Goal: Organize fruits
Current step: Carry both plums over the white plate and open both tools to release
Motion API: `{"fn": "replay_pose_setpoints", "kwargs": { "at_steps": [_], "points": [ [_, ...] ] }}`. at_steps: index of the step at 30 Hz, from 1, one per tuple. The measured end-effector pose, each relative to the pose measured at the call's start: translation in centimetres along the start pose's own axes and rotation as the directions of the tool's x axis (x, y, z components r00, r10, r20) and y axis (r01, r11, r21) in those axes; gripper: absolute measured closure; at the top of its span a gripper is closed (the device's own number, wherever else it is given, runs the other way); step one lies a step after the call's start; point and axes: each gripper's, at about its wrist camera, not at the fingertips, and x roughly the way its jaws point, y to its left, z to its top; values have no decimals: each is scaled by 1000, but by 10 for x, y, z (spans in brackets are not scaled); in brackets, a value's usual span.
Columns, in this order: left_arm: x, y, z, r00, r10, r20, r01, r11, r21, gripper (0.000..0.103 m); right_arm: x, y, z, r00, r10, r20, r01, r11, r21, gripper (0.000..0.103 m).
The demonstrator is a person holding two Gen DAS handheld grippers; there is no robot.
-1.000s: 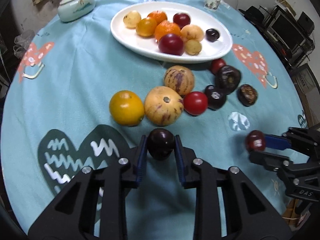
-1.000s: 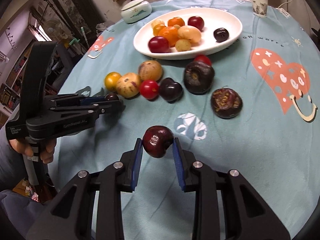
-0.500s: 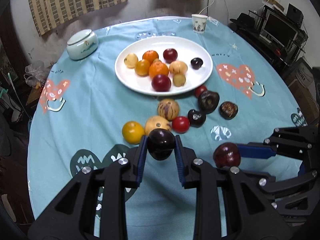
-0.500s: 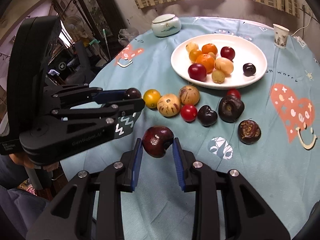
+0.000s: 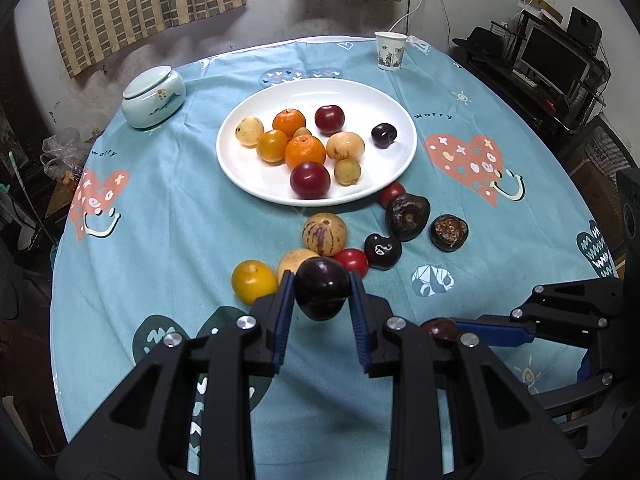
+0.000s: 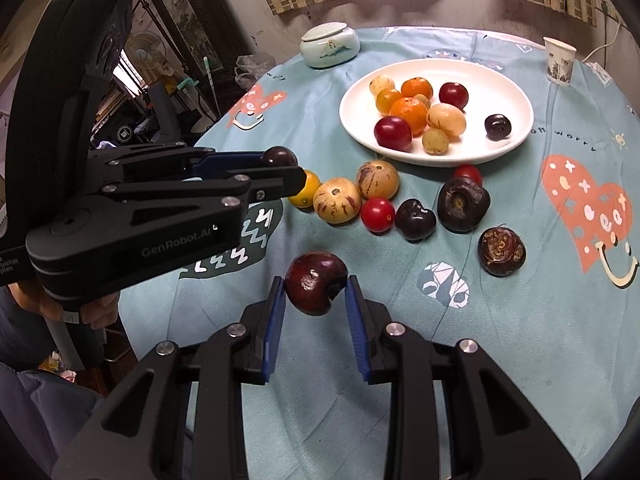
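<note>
Left gripper (image 5: 322, 290): pads clamping a dark purple plum (image 5: 322, 288), hanging above the tablecloth (image 5: 160, 216). Right gripper (image 6: 316, 290): pads gripping a dark red plum (image 6: 316, 282), likewise lifted clear. White plate (image 5: 248, 176), holding ten fruits, sitting at 12 o'clock of both. Loose fruits lying between, at the plate's 6 o'clock: yellow tomato (image 5: 254, 282), striped melon (image 5: 325, 234), red tomato (image 5: 352, 261).

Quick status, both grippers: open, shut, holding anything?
Left gripper: shut on a dark plum, held above the table.
Right gripper: shut on a red plum, also held off the table.
</note>
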Motion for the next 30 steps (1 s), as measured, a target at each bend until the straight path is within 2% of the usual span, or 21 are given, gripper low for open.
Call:
{"fn": "replay_pose_setpoints", "kwargs": {
  "at_steps": [7,11,15,18,21,23,27,30],
  "points": [
    [5,16,3,1000,-3,-4,2,999,-33,76,3,-9,0,1000,21,-13,-21,1000,12,72],
    [13,24,-3,999,4,-35,-6,999,-44,76,13,-12,-4,998,33,-50,-31,999,28,72],
    [19,23,-10,998,-20,-62,17,999,-50,76,22,-7,-10,995,50,-86,-49,999,17,72],
    [22,24,-9,996,-52,-73,48,997,-61,76,21,-10,-4,996,37,-76,-36,999,7,72],
    [21,27,14,997,-70,-40,67,995,-68,76,8,-21,26,1000,-9,-11,9,1000,-22,72],
    [20,31,41,996,-88,3,88,993,-80,76,-5,-32,56,997,-47,60,49,998,-29,72],
    [30,31,98,996,-62,66,66,996,-63,76,-13,-62,106,979,-136,154,139,990,-5,72],
    [49,28,131,997,-45,64,50,996,-70,76,-8,-86,133,967,-179,182,176,984,35,72]
  ]
}}
